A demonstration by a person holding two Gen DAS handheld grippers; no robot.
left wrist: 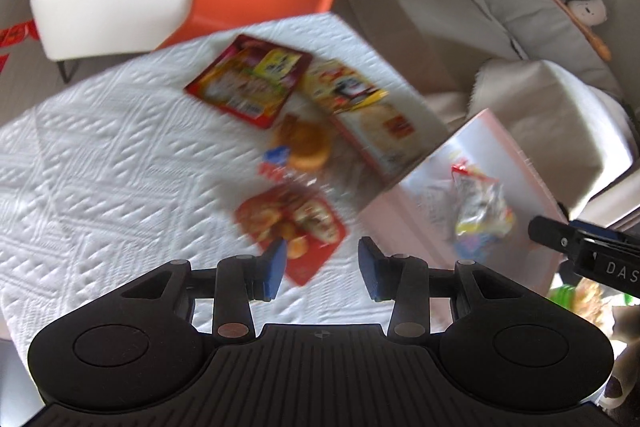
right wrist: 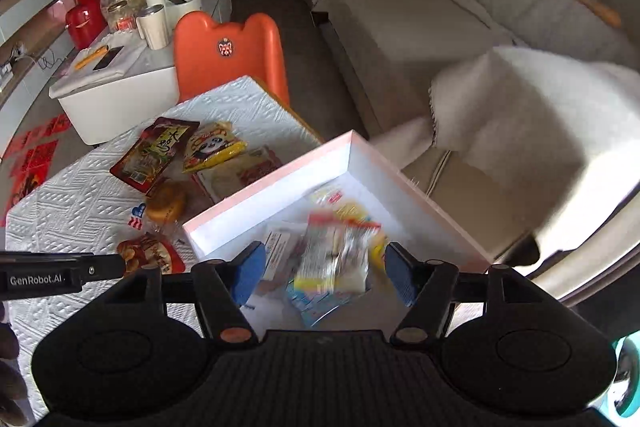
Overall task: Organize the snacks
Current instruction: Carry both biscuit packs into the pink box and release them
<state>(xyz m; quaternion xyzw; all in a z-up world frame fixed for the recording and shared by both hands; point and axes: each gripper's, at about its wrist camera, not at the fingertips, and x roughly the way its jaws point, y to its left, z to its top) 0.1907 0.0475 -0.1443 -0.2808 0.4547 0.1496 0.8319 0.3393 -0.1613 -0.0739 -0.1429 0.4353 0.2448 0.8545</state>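
With the right gripper (right wrist: 325,273) apart and empty above the shallow pink cardboard box (right wrist: 280,171), the left gripper (left wrist: 322,269), also apart, should descend squarely on the red snack packet (left wrist: 290,229) lying just beside that box.

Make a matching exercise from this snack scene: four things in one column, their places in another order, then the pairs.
Things:
1. panda packet
2. silvery packet
3. orange chair
4. round bun

Places:
A. inside the pink box
B. behind the table
C. on the cloth, just left of the box
D. on the cloth, beside the dark red packet

Pairs: 1-D, 2-A, 3-B, 4-C
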